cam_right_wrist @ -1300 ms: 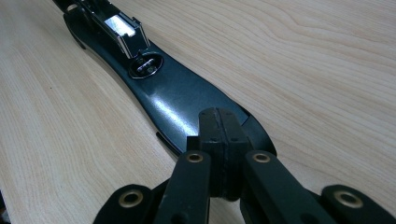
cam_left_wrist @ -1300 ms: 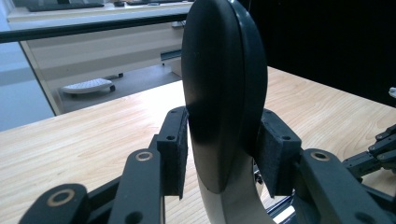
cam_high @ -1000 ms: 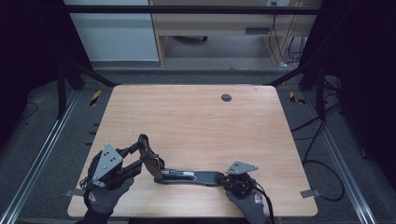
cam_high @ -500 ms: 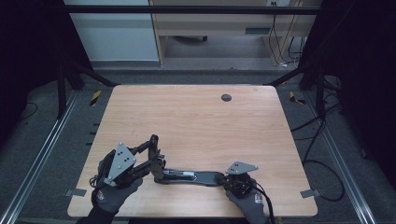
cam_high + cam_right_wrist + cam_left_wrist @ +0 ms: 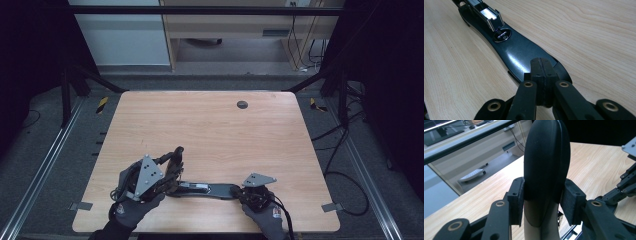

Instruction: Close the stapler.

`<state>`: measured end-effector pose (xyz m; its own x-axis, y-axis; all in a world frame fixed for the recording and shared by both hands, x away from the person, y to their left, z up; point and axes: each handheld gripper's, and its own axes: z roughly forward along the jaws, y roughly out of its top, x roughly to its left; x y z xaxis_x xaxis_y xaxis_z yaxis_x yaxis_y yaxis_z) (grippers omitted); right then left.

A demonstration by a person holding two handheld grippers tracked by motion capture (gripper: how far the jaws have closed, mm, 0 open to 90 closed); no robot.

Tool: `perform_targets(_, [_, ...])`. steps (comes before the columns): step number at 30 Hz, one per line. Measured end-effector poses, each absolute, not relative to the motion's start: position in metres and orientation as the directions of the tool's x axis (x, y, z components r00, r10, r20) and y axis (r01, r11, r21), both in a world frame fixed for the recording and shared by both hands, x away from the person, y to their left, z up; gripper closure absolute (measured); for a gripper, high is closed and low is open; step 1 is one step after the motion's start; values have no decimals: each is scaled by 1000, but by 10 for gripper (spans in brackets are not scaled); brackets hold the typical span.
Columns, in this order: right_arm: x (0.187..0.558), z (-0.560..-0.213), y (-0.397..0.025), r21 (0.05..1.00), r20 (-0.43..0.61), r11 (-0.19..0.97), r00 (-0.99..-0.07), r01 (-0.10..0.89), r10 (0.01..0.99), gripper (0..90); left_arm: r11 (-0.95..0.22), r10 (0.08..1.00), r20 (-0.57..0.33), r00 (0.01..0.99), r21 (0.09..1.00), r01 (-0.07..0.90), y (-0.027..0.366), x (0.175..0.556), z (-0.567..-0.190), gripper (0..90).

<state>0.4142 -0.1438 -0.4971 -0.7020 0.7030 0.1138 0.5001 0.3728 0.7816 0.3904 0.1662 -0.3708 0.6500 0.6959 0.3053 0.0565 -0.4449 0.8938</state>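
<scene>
A black stapler [image 5: 205, 189] lies opened near the table's front edge, its base [image 5: 519, 52] flat on the wood and its shiny staple channel [image 5: 487, 13] exposed. My left gripper [image 5: 172, 167] is shut on the stapler's rounded black top arm [image 5: 546, 157], holding it tilted up off the base. The left gripper view looks along this arm, with a pad [image 5: 517, 200] on each side of it. My right gripper [image 5: 245, 194] is at the base's right end. Its pads [image 5: 541, 67] are pressed together and rest on top of that end, with nothing between them.
The wooden table [image 5: 210, 130] has a small dark round grommet [image 5: 242, 104] near its far edge. Metal frame rails run along both sides, and cables [image 5: 345, 175] lie on the floor to the right. A pale cabinet and a desk stand beyond the table.
My left gripper has shifted right and closer to the stapler's hinge, swinging the top arm more upright. The right gripper and the base have stayed where they were.
</scene>
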Motion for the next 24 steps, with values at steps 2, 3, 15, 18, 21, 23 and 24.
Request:
perform_targets(2, [414,-497,-144,782,114,373,-702,500,703,900,-457,688,316,653,888,51,159,390,-372,562])
perform_targets(3, [414,-497,-144,782,114,373,-702,500,703,900,-463,684,321,655,885,49,157,390,-373,560])
perform_targets(15, [414,-498,-144,784,115,370,-702,499,703,900,-506,647,354,676,862,33,139,392,-378,543])
perform_targets(18, [414,-498,-145,784,119,367,-702,501,702,900,-523,635,368,679,852,28,132,393,-380,539])
perform_targets(21, [414,-498,-144,784,119,368,-702,500,702,900,-540,623,383,682,842,19,125,393,-383,535])
perform_targets(23, [414,-498,-145,783,120,368,-702,501,702,900,-551,615,395,683,834,14,121,393,-385,533])
perform_targets(24, [414,-498,-145,784,119,368,-702,500,702,900,-555,611,398,684,831,13,119,394,-386,532])
